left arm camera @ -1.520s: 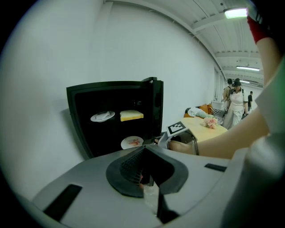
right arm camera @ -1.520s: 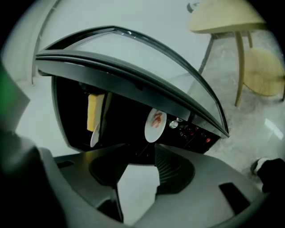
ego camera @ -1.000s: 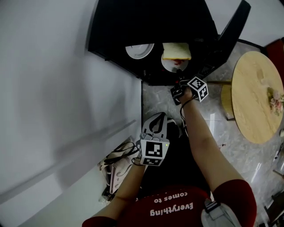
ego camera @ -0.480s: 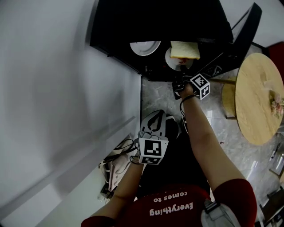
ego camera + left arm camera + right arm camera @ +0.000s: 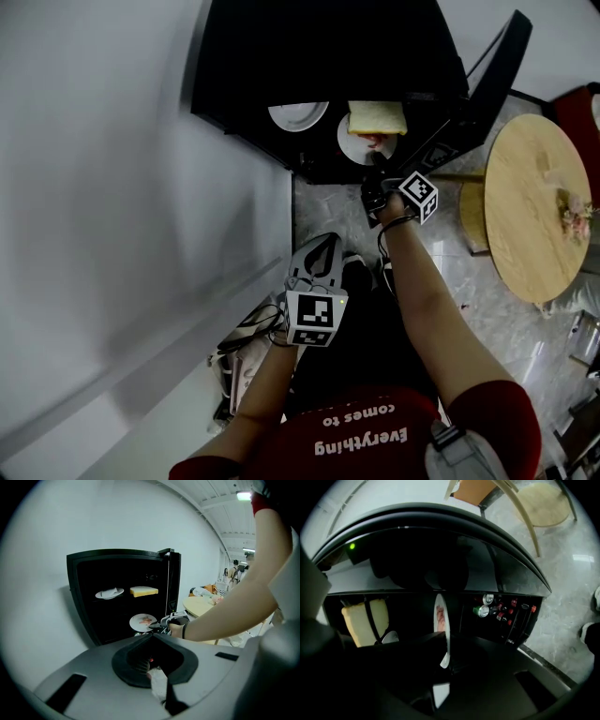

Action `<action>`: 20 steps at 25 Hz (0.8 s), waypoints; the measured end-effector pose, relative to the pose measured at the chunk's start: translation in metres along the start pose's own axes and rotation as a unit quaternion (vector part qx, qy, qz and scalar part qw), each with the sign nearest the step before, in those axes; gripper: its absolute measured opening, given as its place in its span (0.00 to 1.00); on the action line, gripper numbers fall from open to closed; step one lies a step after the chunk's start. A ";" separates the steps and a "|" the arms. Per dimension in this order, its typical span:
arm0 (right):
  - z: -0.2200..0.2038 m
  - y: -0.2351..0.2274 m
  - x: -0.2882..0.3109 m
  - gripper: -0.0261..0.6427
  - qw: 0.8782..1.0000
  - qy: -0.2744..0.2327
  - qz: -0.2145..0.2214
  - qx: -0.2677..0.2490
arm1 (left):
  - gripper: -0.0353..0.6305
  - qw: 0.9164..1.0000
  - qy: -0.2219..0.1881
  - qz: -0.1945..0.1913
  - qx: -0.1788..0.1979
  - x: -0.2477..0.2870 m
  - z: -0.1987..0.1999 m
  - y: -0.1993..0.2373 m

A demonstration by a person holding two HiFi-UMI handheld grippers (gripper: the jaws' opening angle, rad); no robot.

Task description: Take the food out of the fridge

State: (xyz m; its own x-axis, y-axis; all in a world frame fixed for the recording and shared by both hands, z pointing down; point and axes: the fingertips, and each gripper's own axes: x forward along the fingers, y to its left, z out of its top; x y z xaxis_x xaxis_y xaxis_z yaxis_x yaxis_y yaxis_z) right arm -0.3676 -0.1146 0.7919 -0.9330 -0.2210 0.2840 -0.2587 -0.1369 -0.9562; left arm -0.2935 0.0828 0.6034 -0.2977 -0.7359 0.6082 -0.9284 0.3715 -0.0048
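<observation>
The right gripper (image 5: 445, 657) is pinching the near rim of a white plate (image 5: 440, 616). Its jaws have just been closing, and the rim is now sitting clamped between them. The plate is carrying some pinkish food (image 5: 145, 619) and is sitting at the front of the lower shelf of the black fridge (image 5: 84, 573), in the upper middle of the head view. Whether it is already lifting off the shelf I cannot tell.

The left gripper (image 5: 151, 635) is hanging back low in the centre of the head view. Its jaws are meeting at the tips with nothing between them.

The grasp looks made, so the drawing-out step is starting. The next move is probably calling for a level, straight pull towards the person, so that the food is not sliding and the plate is clearing the open door (image 5: 487, 75).

On the upper shelf a thick slab of bread (image 5: 143, 591) and a second plate (image 5: 109, 593) are waiting. Drink cans (image 5: 485, 611) are standing in the door rack.

Pale marbled floor (image 5: 328, 206) is spreading below. A white wall (image 5: 112, 187) is filling the left, and a round wooden table (image 5: 525, 206) is standing at the right edge.
</observation>
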 end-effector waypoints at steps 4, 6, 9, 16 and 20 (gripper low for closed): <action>-0.010 0.008 -0.015 0.07 0.999 0.032 0.000 -0.011 | 0.06 1.000 -0.010 0.000 0.005 -0.005 0.012 -0.001; -0.017 0.010 -0.024 0.07 0.999 0.048 -0.003 -0.015 | 0.06 1.000 -0.012 -0.002 0.009 -0.007 0.016 -0.002; -0.030 0.011 -0.040 0.07 0.997 0.072 -0.008 -0.030 | 0.06 1.000 -0.010 -0.006 0.015 -0.009 0.017 -0.004; -0.046 0.020 -0.082 0.07 0.993 0.112 -0.005 -0.046 | 0.06 1.000 -0.008 -0.011 0.016 -0.019 0.018 -0.006; -0.051 0.029 -0.110 0.07 0.991 0.123 0.000 -0.045 | 0.06 1.000 -0.003 -0.009 0.012 -0.025 0.019 -0.007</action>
State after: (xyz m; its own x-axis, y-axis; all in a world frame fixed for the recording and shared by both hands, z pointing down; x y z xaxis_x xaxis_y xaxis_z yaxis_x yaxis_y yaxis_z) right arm -0.2855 -0.0452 0.7291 -0.9631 0.0225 0.2683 -0.2691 -0.0486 -0.9619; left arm -0.2837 0.0876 0.5729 -0.2830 -0.7459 0.6030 -0.9386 0.3446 -0.0142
